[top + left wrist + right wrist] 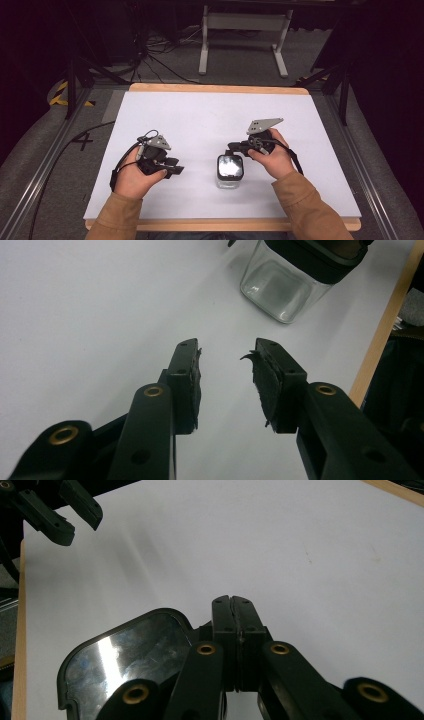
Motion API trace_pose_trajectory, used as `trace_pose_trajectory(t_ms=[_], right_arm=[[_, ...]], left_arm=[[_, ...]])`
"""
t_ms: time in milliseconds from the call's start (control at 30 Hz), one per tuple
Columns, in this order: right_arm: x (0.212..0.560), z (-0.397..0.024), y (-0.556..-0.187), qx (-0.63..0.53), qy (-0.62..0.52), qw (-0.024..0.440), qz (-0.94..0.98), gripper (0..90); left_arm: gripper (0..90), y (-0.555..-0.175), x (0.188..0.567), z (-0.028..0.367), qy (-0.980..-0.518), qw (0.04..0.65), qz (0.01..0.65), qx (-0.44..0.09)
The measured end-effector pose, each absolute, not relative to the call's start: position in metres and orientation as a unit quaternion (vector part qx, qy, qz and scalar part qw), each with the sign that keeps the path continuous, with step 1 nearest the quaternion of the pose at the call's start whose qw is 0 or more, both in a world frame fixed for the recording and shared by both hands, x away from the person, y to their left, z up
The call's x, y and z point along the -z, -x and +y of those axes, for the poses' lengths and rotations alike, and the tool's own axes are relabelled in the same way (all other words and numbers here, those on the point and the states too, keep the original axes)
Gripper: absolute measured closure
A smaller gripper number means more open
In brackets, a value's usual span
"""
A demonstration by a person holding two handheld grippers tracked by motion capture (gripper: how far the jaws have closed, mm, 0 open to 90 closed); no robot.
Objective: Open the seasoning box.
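The left gripper (227, 385) has its jaws apart with nothing between them, the worn black pads (262, 382) facing each other across an open gap above the white table (90, 315); in the left gripper view the glass jar (280, 292) stands ahead of the jaws and a little off to one side, well apart from their tips, its clear square body showing below a black collar. The right gripper (233, 605) has its jaws pressed together, pad against pad, holding nothing; in the right gripper view they sit just beside the jar's shiny lid (130, 655), seemingly a little above it, though whether they touch the lid cannot be told. In the high view the jar (230, 172) stands upright on the table (200, 115), toward the near edge and about midway between the two hands, its reflective top (230, 166) catching the light. The right gripper (239, 146) lies just beside the jar on the far right of it, held by the right hand (272, 157) with a grey three-cornered plate (263, 125) on top. The left gripper (172, 167) is to the left of the jar, clear of it, held in the left hand (131, 177), with a cable (120, 162) looping round the wrist. Both forearms wear tan sleeves (307, 205). The table has a pale wooden rim (215, 88), and beyond it, farthest from the jar, a grey floor carries dark cables (160, 55) and a white metal stand (245, 35).
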State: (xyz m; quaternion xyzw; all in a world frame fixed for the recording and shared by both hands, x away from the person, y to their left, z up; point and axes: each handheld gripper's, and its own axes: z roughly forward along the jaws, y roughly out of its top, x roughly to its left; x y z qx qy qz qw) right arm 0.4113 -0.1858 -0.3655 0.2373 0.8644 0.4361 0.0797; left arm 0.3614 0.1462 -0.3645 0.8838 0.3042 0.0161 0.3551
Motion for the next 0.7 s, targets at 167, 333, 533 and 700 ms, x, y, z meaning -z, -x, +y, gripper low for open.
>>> trace_pose_trajectory(t_ms=[167, 333, 533, 700], right_arm=[[0.366, -0.186, -0.412, -0.438, -0.240, 0.078, 0.863, 90.0], [0.366, -0.186, -0.412, -0.440, -0.241, 0.076, 0.862, 90.0], [0.367, -0.187, -0.412, -0.440, -0.242, 0.077, 0.861, 90.0], [0.367, -0.186, -0.412, -0.440, -0.242, 0.078, 0.861, 90.0]], left_arm=[[64.8, -0.361, 0.365, 0.142, -0.888, 0.354, 0.294, -0.013], [64.9, -0.361, 0.364, 0.141, -0.887, 0.356, 0.293, -0.011], [65.5, -0.358, 0.363, 0.135, -0.887, 0.362, 0.285, -0.005], [73.7, -0.357, 0.364, 0.129, -0.891, 0.367, 0.268, -0.001]])
